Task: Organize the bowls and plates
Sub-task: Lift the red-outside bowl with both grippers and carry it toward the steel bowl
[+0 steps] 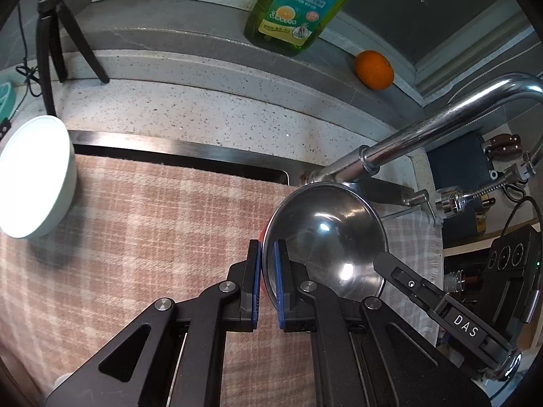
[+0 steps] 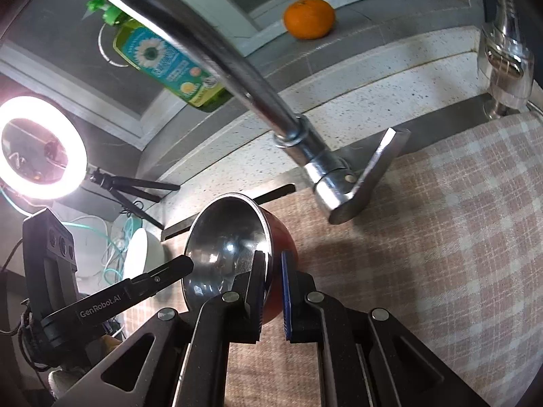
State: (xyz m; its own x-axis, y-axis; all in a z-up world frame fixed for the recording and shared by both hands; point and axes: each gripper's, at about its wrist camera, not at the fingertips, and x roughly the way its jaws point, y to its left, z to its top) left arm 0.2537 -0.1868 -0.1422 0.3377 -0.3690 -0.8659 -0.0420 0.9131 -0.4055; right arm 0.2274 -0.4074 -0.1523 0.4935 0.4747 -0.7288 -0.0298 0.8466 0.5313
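On the far left of the left wrist view a white bowl (image 1: 35, 176) sits on the pink checked cloth (image 1: 152, 224), well apart from the rest. More to the right is the steel bowl (image 1: 324, 240). It is round and shiny inside, with bright spots of light, and red on the outside. It is tilted and held up over the cloth, just under the shiny tap (image 1: 424, 129). The left gripper (image 1: 268, 271) has its blue fingers (image 1: 281, 278) clamped on the bowl's left rim, one inside and one outside. The right gripper (image 1: 383, 258) comes in from the right and holds the other side of the rim. In the right wrist view the same steel bowl (image 2: 225, 240) shows its red side. The right gripper (image 2: 273, 281) has its fingers (image 2: 258, 281) squeezed on the rim, one in the bowl, one on the red outside. An orange (image 1: 374, 69) and a green soap bottle (image 1: 298, 3) stand on the ledge behind the surface (image 1: 210, 115).
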